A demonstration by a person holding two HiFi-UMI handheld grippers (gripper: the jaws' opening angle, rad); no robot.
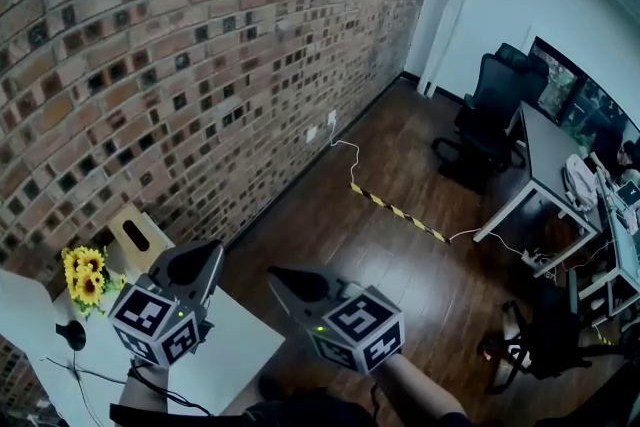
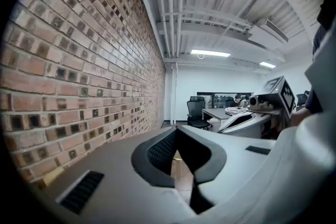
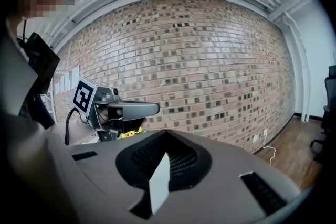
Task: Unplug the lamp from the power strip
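No lamp or power strip shows clearly. A small black object (image 1: 71,335) with thin black cables lies on the white table (image 1: 232,345) at the lower left. I hold both grippers up in the air over the table's right corner. My left gripper (image 1: 200,260) (image 2: 177,136) points along the brick wall, jaws together with nothing in them. Beside it on the right, my right gripper (image 1: 285,283) (image 3: 167,139) also has its jaws together and holds nothing. Each gripper shows in the other's view: the right gripper (image 2: 252,118) and the left gripper (image 3: 147,108).
Yellow sunflowers (image 1: 85,273) stand at the table's back, by the brick wall (image 1: 200,45). A white cable (image 1: 345,150) runs from a wall socket (image 1: 330,119) under yellow-black tape (image 1: 398,210) across the wooden floor. A grey desk (image 1: 545,150) and black chairs (image 1: 495,105) stand far right.
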